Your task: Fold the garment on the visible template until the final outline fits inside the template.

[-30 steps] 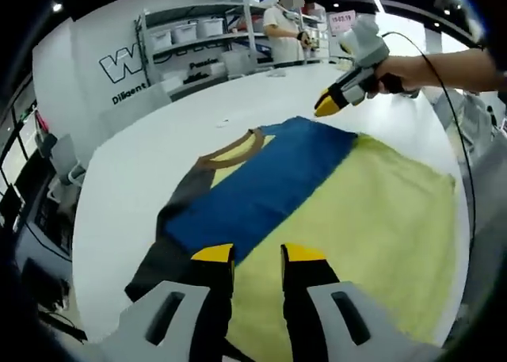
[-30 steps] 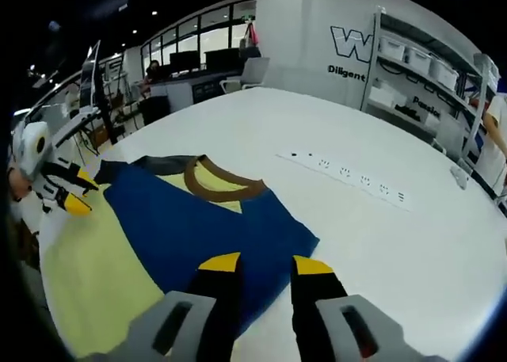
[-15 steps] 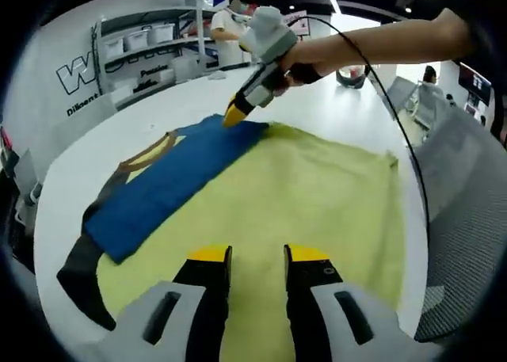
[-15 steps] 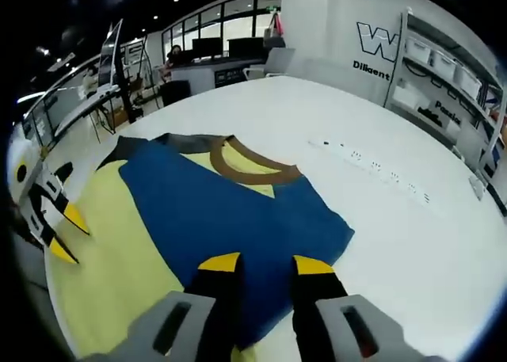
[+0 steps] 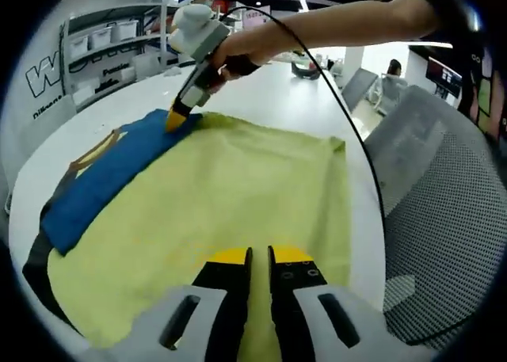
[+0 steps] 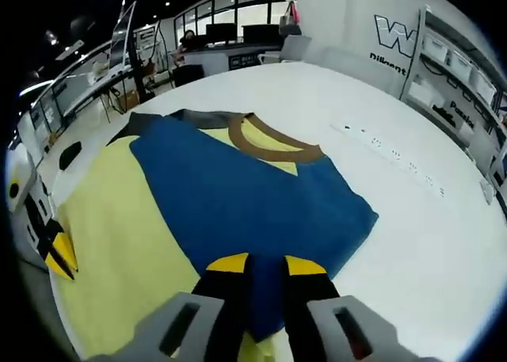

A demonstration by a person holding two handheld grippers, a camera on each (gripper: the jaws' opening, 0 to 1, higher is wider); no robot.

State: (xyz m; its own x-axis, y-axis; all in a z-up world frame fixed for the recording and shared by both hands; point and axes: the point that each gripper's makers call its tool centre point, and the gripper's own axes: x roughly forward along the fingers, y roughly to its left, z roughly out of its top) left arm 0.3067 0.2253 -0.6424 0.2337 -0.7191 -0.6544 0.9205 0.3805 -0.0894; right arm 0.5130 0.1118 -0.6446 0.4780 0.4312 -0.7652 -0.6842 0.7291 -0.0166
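Note:
A garment lies flat on the white table (image 6: 420,259). It has a blue panel (image 6: 253,196) (image 5: 103,172), a brown collar (image 6: 273,144) and a dark grey sleeve (image 6: 150,124). It rests against a wide yellow-green cloth (image 5: 238,188) (image 6: 119,219). My left gripper (image 5: 260,257) sits at the near edge of that cloth, its jaws all but closed on it. The same gripper appears at the left of the right gripper view (image 6: 58,257). My right gripper (image 6: 266,264) is over the blue panel's near corner, jaws narrowed with blue cloth between them. From the side, my right gripper (image 5: 176,121) touches the blue edge.
A grey mesh chair (image 5: 428,203) stands close to the table's edge on the right. A white power strip (image 6: 388,152) lies on the table beyond the garment. Shelves with bins (image 5: 103,41) line the back wall. Desks and monitors (image 6: 119,69) stand farther off.
Both pairs of jaws have narrowed. My left gripper has swung over the yellow-green cloth, and the right one has come down onto the blue corner.

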